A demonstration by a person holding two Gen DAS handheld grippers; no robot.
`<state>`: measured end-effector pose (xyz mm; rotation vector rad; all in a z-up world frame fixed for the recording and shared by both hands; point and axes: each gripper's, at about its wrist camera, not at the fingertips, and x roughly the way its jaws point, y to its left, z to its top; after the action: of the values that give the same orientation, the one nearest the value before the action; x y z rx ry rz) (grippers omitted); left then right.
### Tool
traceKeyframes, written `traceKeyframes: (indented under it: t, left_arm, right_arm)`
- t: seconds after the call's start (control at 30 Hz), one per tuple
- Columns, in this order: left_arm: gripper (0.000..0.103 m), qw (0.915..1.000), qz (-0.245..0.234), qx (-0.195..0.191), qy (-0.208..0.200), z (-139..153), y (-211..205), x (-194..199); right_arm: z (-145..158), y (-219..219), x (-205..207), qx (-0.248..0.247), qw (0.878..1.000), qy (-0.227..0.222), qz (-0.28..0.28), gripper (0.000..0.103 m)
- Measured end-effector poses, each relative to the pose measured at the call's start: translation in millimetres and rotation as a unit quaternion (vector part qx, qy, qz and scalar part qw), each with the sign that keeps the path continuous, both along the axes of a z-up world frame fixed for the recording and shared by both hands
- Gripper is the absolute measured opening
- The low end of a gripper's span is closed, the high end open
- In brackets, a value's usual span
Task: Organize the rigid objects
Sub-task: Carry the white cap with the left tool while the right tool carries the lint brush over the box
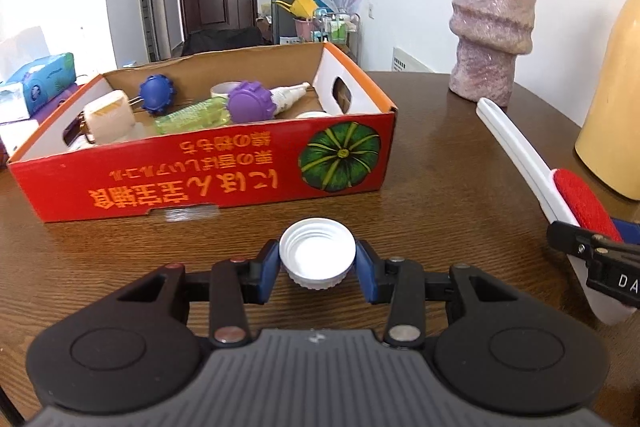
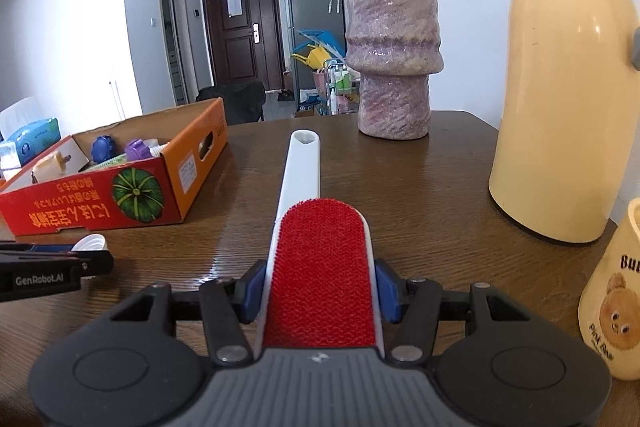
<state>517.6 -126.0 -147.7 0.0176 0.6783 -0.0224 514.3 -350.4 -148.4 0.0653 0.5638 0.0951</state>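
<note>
Legible markings were few. The red cardboard box [image 1: 208, 163] at the far left of the table bore orange East Asian characters on its near side, printed upside down beside a green pumpkin picture; they were not read with certainty. The left tongs [image 2: 86, 259] carried "GenRobot.AI" in grey letters on their black body. The right tongs [image 1: 576, 239] showed only "DA", cut off at the edge. A yellow jar [image 2: 612, 299] at the near right showed "Bu" and "Pink Bear" around a bear picture, partly legible.
</note>
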Motion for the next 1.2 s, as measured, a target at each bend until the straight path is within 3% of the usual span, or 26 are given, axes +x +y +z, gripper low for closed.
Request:
traceKeyframes:
  t: [0.63, 1.2]
  left_arm:
    - [0.041, 0.9989, 0.030, -0.009, -0.035, 20.9, 43.3, -60.6]
    - [0.041, 0.9939, 0.058, -0.037, -0.087, 57.6, 89.5, -106.2]
  right_arm:
    - [12.3, 29.4, -60.3, 0.041, 0.998, -0.053, -0.023, 0.055]
    - [25.6, 90.8, -102.4, 0.058, 0.994, -0.095, 0.002, 0.055]
